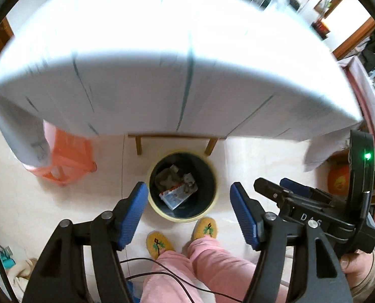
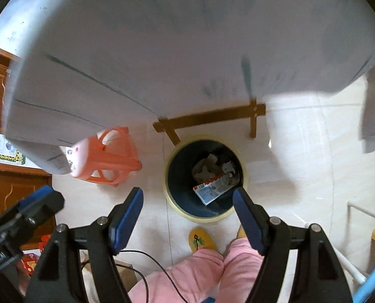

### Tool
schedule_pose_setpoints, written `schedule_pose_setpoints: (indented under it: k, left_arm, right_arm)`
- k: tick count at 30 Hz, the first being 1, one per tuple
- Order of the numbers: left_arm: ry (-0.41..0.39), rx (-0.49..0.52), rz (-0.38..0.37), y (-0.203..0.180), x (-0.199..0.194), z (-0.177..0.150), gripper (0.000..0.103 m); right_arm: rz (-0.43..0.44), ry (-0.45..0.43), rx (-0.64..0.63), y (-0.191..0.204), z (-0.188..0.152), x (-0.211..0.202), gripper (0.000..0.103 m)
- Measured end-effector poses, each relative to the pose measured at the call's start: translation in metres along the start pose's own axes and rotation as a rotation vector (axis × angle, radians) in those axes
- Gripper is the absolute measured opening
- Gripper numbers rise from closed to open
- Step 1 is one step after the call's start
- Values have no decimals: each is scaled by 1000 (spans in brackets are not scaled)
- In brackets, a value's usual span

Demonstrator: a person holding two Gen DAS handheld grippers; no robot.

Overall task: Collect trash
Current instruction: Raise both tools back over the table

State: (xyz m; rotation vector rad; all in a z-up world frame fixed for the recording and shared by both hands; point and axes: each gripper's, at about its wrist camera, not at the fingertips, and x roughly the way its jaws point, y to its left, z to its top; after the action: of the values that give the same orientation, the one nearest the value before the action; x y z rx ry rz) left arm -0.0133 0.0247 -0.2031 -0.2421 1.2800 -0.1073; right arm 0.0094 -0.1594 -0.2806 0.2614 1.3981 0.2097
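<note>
Operator and handheld tongs
Pink trousers (image 1: 212,265), yellow knitted slippers (image 1: 159,243) with green-black motif; black tongs (image 1: 188,214) frames, ribbed blue pads (image 1: 133,212), silver screws, black cable (image 1: 162,270).

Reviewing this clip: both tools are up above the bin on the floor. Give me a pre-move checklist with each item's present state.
1. Left tool empty, jaws apart: ok.
2. Right tool empty, jaws apart: ok.
3. Round dark bin with pale yellow rim upright on the floor: ok.
4. Trash inside bin, including the red and white printed carton: ok.
5. White-covered table free of remaining trash: cannot tell, the picture is blurred.
6. Black cable over the pink trouser legs, clear of both tools: cannot tell.
</note>
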Motion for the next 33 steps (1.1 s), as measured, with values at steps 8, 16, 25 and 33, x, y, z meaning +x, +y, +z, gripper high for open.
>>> schedule_pose_setpoints:
  k: [8, 16, 25, 33]
  left_arm:
    - [-127, 90, -59, -16, -112, 43, 70]
    - [-295, 142, -73, -15, -195, 74, 78]
    - [-366, 125, -60, 2, -228, 104, 79]
    - [-377, 40, -7, 17, -210, 149, 79]
  right_arm:
    - [-35, -148, -21, 44, 31, -116, 74]
    - [-56, -320, 12, 78, 58, -189, 74]
    - [-65, -395, 51, 93, 92, -225, 74]
    - [-80, -368, 112, 75, 156, -219, 74]
